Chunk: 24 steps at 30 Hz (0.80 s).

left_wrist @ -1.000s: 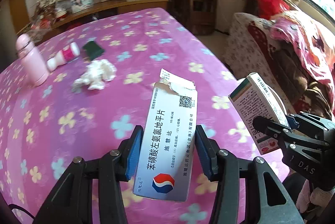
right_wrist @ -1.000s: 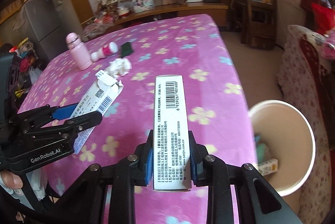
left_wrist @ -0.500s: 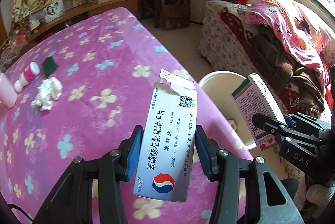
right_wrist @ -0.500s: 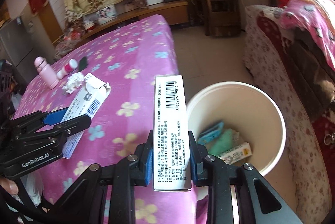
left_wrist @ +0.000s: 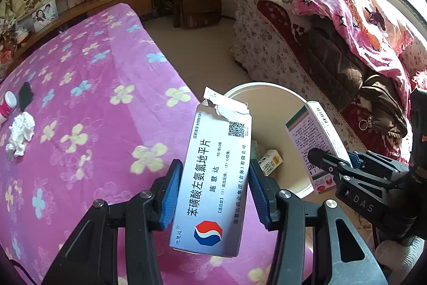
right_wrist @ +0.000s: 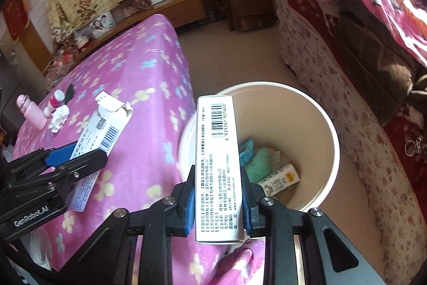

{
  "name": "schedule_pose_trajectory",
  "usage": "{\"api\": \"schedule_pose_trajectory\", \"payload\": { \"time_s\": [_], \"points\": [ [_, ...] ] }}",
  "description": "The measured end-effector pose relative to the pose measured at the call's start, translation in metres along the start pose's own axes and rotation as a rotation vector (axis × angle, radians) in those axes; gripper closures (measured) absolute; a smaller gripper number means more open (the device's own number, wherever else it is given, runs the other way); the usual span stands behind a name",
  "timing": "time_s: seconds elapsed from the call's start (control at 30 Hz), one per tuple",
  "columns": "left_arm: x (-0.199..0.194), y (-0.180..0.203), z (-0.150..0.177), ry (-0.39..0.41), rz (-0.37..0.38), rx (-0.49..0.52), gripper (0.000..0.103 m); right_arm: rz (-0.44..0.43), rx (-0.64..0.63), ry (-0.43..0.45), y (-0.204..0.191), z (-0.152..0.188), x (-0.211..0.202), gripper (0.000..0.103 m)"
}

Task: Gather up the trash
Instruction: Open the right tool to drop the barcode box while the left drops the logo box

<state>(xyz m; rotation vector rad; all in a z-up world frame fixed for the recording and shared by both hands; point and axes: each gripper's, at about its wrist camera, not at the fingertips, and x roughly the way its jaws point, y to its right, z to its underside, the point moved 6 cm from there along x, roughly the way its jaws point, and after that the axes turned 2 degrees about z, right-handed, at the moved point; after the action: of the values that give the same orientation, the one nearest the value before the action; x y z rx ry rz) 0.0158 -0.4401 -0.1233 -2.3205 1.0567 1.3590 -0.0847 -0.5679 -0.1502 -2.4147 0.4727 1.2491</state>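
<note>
Both grippers have swung away from the middle of the bed since a second ago, and the white bin [right_wrist: 328, 130], barely in sight back then, now sits right under their noses. Closest to me, the left gripper [left_wrist: 213, 191] is clamped on the torn medicine box [left_wrist: 213, 178], its blue pads pressed against both long sides, the ripped flap pointing toward the bin's near rim while the box hangs over the edge of the pink flowered bedspread [left_wrist: 93, 98]. Beside it, the right gripper [right_wrist: 217, 201] pinches the barcode box [right_wrist: 217, 173] upright between its pads, the top end poking over the bin's opening. Down inside the bin lie a small carton [right_wrist: 283, 178] and some teal wrappers [right_wrist: 261, 162]. Farther back on the bedspread, a crumpled tissue [left_wrist: 21, 130], a small white-capped bottle [right_wrist: 54, 101] and a pink bottle [right_wrist: 30, 111] remain, well apart from both grippers.
</note>
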Motion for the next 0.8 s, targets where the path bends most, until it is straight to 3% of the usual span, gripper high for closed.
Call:
{"api": "schedule_pose_trajectory", "payload": {
  "time_s": [0.4,0.47,0.5,0.53,0.6,0.8],
  "points": [
    [0.016,0.008,-0.007,-0.016,0.075,-0.018,0.051,0.051,0.099,-0.012,0.026,-0.008,0.015,0.072],
    [0.017,0.006,-0.006,-0.022,0.077,-0.020,0.047,0.048,0.110,-0.011,0.028,-0.009,0.015,0.071],
    [0.017,0.006,-0.005,-0.022,0.077,-0.020,0.046,0.048,0.112,-0.007,0.028,-0.009,0.014,0.066],
    [0.017,0.005,-0.005,-0.020,0.076,-0.021,0.046,0.048,0.114,-0.004,0.029,-0.009,0.014,0.050],
    [0.017,0.004,-0.005,-0.019,0.076,-0.023,0.046,0.037,0.118,0.007,0.028,-0.010,0.012,0.034],
    [0.014,0.001,-0.003,-0.014,0.067,-0.020,0.045,0.028,0.117,0.015,0.024,-0.011,0.008,0.034]
  ]
}}
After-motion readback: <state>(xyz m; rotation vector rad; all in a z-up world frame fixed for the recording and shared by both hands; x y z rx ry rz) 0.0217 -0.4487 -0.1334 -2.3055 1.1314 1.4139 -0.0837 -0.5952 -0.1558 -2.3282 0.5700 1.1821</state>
